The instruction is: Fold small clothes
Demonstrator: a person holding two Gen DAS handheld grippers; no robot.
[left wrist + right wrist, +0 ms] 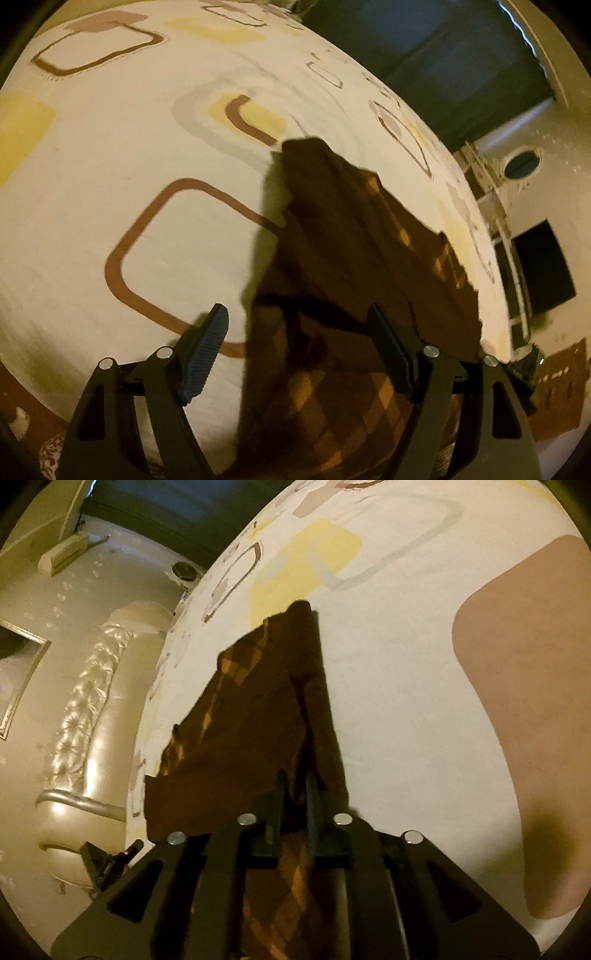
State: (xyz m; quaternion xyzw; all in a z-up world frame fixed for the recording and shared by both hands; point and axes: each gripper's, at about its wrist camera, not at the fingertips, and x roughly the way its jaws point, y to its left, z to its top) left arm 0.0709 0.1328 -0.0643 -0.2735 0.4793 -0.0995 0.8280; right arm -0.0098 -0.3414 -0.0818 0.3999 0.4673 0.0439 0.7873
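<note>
Nearest to the right wrist camera, the right gripper (295, 805) has its jaws clenched on a gathered fold of the brown checked garment (236, 731); the cloth goes between the two fingers and continues below them toward the camera. The garment is dark brown with an orange diamond check, which shows clearly only where light reaches it. From the grip it stretches away as a long, narrowing strip, with one edge rolled into a dark ridge and the far end coming to a blunt point. It lies on the bed sheet (388, 701), near the left edge of the bed in this view.

In the left wrist view, the left gripper (299, 332) has its jaws released and standing wide above the garment (332, 240), with no pad pressing on it. The sheet (110, 166) is cream with brown rounded squares and yellow patches. Beyond the bed there is a padded headboard (85, 709), pale and shiny.
</note>
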